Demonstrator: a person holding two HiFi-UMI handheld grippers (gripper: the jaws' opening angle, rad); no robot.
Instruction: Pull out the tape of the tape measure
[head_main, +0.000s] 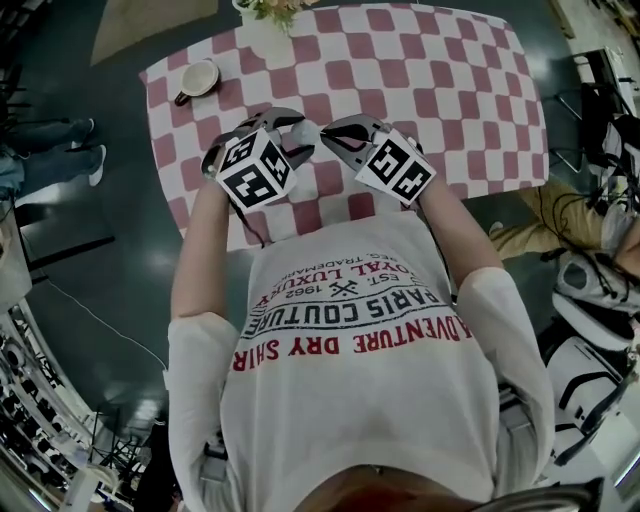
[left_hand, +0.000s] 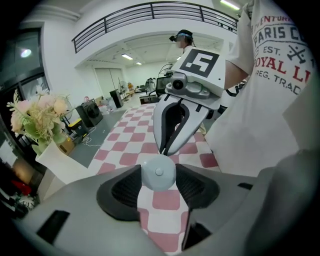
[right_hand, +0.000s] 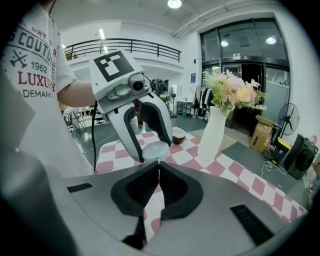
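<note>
A round pale grey-blue tape measure sits between the pads of my left gripper, which is shut on its case. In the right gripper view the same tape measure shows at the tips of my right gripper. Those jaws are pressed together on the small white tab at the case's rim. No length of tape shows between the two grippers. In the head view the left gripper and right gripper meet tip to tip above the checkered table, close to my chest. The tape measure is hidden there.
A mug stands at the table's far left. A white vase with flowers is at the far edge. A standing person's legs are on the floor to the left, and bags and cables lie to the right.
</note>
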